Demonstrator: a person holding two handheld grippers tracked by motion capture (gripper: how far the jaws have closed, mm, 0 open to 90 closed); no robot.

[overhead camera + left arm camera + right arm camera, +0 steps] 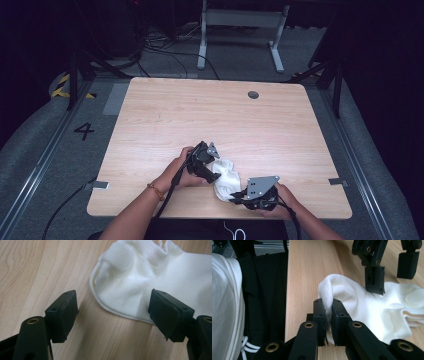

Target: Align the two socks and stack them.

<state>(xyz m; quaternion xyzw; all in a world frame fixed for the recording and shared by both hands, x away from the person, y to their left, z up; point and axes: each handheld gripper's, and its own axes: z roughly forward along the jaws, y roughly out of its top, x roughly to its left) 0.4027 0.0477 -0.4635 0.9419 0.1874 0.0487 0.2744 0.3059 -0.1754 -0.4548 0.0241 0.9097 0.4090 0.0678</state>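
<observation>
High view: crumpled white knit sock lying near front edge of light wooden table, between your grippers. Left gripper view: your left gripper hanging wide open, jaws straddling sock hem. Right gripper view: your right gripper pinching sock fold tight.

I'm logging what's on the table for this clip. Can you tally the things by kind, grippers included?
White socks: 1 bundle; how many socks are in it cannot be told
Black grippers: 2, the left gripper and the right gripper
Total: 3
</observation>
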